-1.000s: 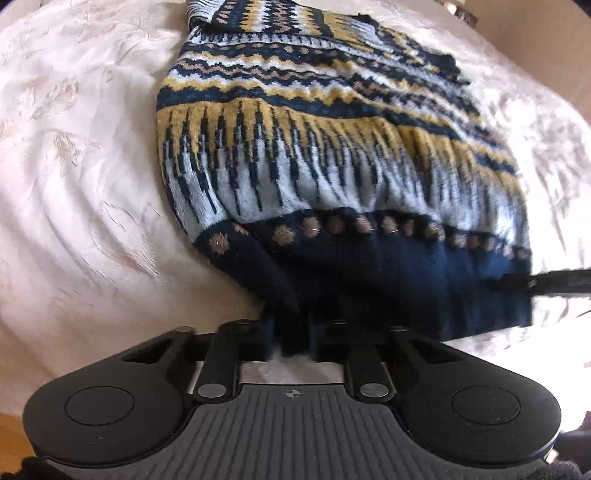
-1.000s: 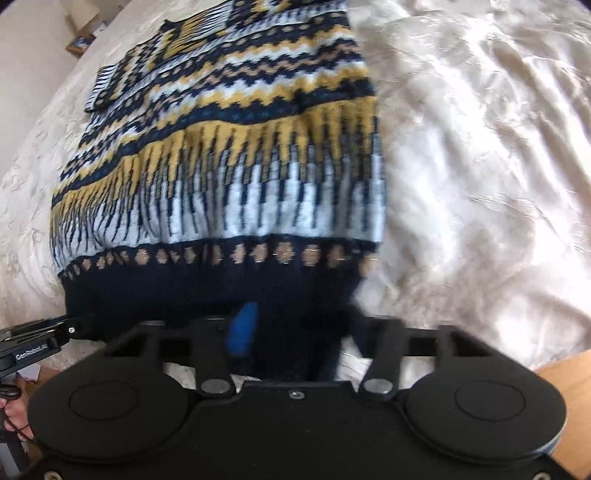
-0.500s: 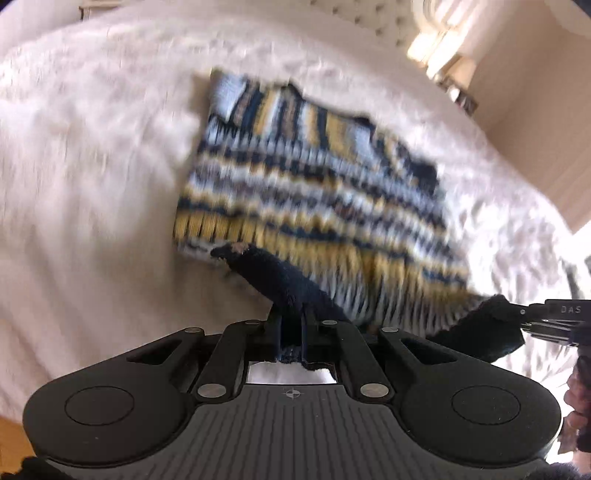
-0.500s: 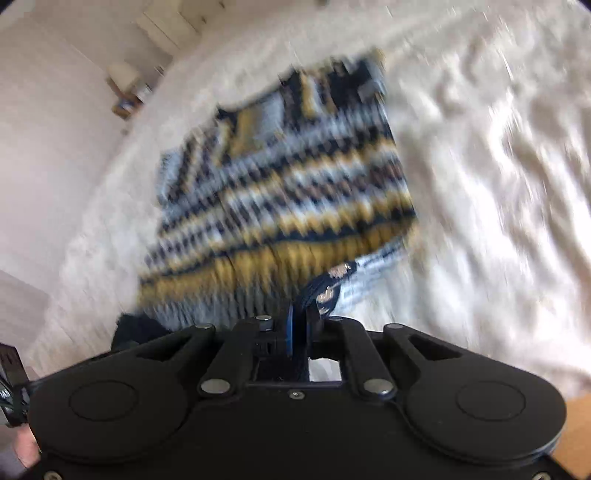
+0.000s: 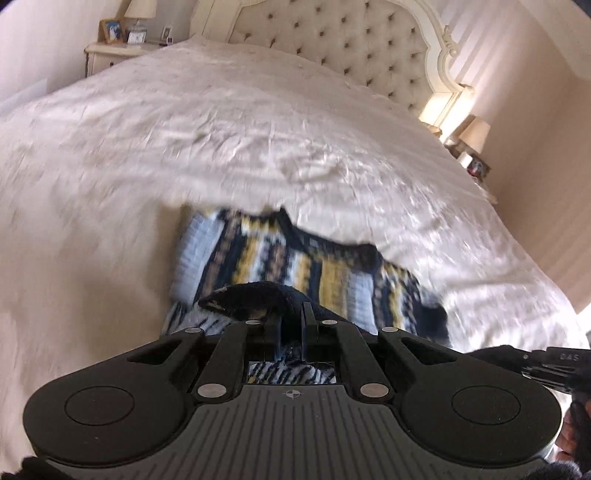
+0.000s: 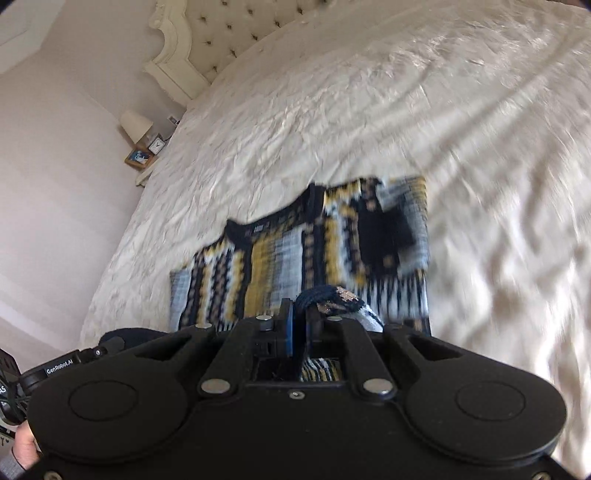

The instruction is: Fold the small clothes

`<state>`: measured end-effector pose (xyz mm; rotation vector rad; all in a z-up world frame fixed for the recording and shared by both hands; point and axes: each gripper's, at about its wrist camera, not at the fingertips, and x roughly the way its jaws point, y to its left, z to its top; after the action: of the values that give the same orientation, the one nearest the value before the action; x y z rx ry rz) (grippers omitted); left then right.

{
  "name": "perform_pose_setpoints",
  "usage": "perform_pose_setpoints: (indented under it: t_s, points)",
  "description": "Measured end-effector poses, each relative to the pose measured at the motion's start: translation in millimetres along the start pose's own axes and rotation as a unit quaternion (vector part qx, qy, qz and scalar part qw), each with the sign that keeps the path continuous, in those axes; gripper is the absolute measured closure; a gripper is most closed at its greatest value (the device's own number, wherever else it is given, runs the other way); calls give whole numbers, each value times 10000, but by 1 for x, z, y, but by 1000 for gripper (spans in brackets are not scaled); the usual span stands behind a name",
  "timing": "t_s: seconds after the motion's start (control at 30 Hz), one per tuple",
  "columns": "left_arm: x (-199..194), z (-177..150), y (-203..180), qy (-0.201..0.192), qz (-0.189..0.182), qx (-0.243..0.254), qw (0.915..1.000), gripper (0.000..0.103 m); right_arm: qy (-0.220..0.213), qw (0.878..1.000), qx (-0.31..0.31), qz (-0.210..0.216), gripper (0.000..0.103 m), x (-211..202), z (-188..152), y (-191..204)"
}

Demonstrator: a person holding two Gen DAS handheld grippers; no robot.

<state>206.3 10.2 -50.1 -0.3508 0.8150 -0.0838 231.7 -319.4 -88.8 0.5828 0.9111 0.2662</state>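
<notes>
A small knitted sweater (image 5: 295,266) with navy, yellow, pale blue and tan bands lies on the white bedspread (image 5: 221,129). It also shows in the right wrist view (image 6: 295,251). My left gripper (image 5: 291,321) is shut on the navy hem's left corner and holds it lifted over the sweater's body. My right gripper (image 6: 301,317) is shut on the hem's right corner (image 6: 332,295), also lifted. The lower half of the sweater hangs below the grippers and is mostly hidden.
A tufted cream headboard (image 5: 332,33) stands at the far end of the bed. A nightstand with a lamp and frames (image 5: 122,40) is at the far left, another lamp (image 5: 474,136) at the right. The other gripper (image 5: 546,365) shows at the right edge.
Both grippers have lifted the navy hem off the bed and carried it up and forward over the sweater toward the neckline. The cameras have tilted up so the headboard is in view.
</notes>
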Motion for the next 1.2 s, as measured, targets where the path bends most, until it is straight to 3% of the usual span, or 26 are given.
perform_pose_setpoints:
  t_s: [0.27,0.53,0.67,0.8,0.97,1.2]
  points:
    - [67,34,-2,394,397,-290,9980,94,480,9986,170,-167,90,73,61,-17]
    - [116,43,16,936,477,-326,9939,94,754,9947,495,-485,90,119,75,-33]
    - [134,51,23,1206,404,-203,9917,92,750,9922,731,-678,81,131,78,-35]
    - [149,65,30,1325,317,-167,9905,92,775,9899,844,-829,80,142,84,-35]
    - [169,83,35,1396,282,-155,9897,90,728,9890,849,-966,58,156,97,-36]
    - [205,102,44,1424,361,-90,9891,84,596,9897,751,-1063,57,174,119,-42]
